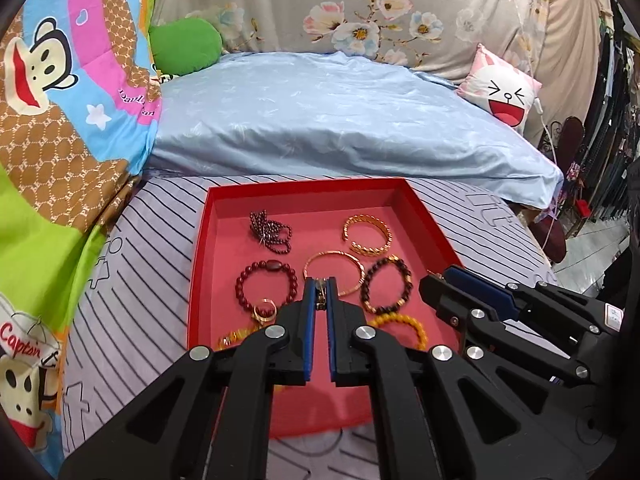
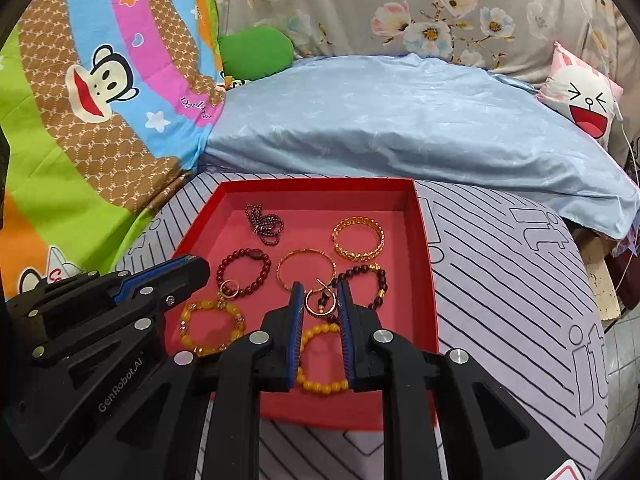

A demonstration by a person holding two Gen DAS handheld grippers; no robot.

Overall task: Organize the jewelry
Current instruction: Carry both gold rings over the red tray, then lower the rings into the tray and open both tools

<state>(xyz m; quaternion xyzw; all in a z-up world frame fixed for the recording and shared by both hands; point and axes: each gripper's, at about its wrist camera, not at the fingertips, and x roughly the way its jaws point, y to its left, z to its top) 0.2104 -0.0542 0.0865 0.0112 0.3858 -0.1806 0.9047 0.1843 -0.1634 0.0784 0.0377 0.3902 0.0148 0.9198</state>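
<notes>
A red tray [image 2: 424, 240] lies on a bed, on a grey sheet with dark stripes [image 2: 520, 280], and holds the jewelry. Counted in the right wrist view: one string of small dark beads [image 2: 264, 224] at 11 o'clock in the tray, one wide gold cuff [image 2: 359, 239] at 1 o'clock, one thin gold bangle [image 2: 306, 270] at the middle, one dark red bead bracelet [image 2: 244, 270] at 9 o'clock, one brown bead bracelet [image 2: 366, 284] at 3 o'clock, two yellow bead bracelets [image 2: 210, 326] along the near edge, and one gold ring [image 2: 230, 289] between the red and yellow ones.

The left hand-held gripper [image 1: 320, 294] has its jaws closed on a small metal piece [image 1: 320, 296] too small to identify. The right hand-held gripper [image 2: 320, 300] is narrowly parted, pinching a hoop earring [image 2: 320, 304] between its pads.

Beyond the tray at 12 o'clock lie a pale blue quilt [image 2: 400, 120] and floral fabric [image 2: 440, 8]; a cartoon-monkey blanket [image 2: 100, 80] and green cushion [image 2: 256, 52] at 10 o'clock, a laughing-face pillow [image 2: 588, 100] at 2 o'clock.
</notes>
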